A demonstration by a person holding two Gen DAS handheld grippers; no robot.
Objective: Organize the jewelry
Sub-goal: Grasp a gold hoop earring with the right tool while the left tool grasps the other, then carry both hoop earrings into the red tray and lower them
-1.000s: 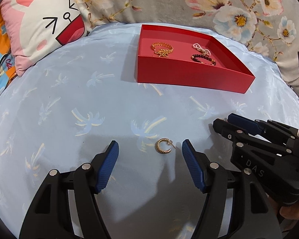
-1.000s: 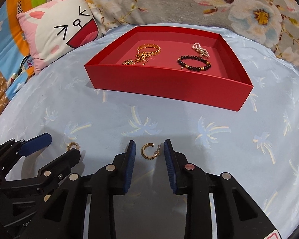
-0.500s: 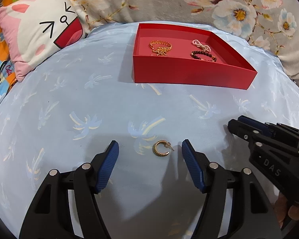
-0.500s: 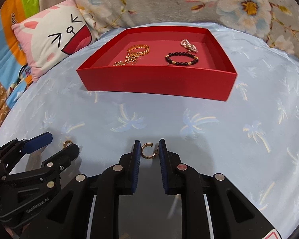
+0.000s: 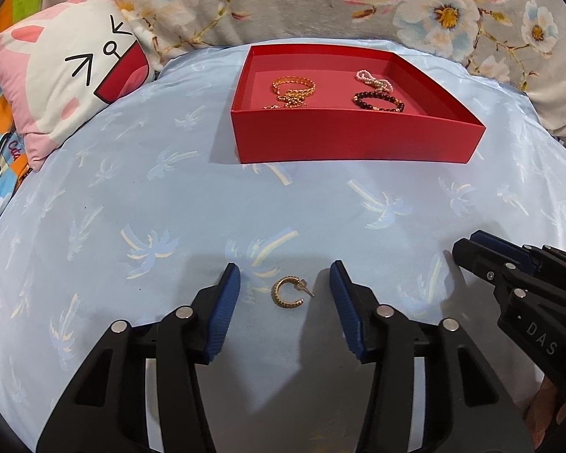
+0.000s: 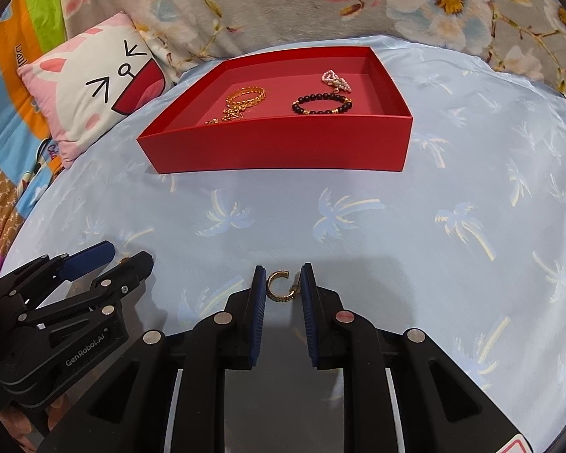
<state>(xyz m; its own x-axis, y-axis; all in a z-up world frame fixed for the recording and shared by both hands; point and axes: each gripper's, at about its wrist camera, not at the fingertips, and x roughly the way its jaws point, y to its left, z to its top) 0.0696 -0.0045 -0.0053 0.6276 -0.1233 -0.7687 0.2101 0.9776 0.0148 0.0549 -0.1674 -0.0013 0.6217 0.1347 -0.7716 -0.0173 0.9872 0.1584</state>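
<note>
Two small gold hoop earrings lie on the pale blue sheet, one for each gripper. The left gripper (image 5: 285,294) straddles the left earring (image 5: 287,293): the C-shaped hoop sits on the cloth midway between the blue pads, clear of both, and the jaws are closing in on it. The right gripper (image 6: 283,288) has its jaws drawn close about the right earring (image 6: 279,286); the right pad (image 6: 308,294) seems to meet the hoop's post, while the left pad stands just beside its curve. I cannot tell whether the hoop is truly pinched or lifted off the cloth.

Each hoop is ribbed, beaded-looking metal with a thin post at one end. The pads are ridged blue rubber on black plastic fingers. The sheet (image 5: 169,207) is smooth and slightly shiny, printed with faint palm trees. Well beyond stands a shallow red box (image 6: 275,147) of matte card, holding a gold chain (image 6: 243,102), a dark beaded bracelet (image 6: 320,104) and a small pearly piece (image 6: 336,80). A cat-face cushion (image 5: 68,71) and a floral blanket (image 5: 358,3) lie behind.

A second ago the left jaws stood wider about their hoop, and the right jaws were also further apart; half a second ago they had already narrowed to their present gap.
</note>
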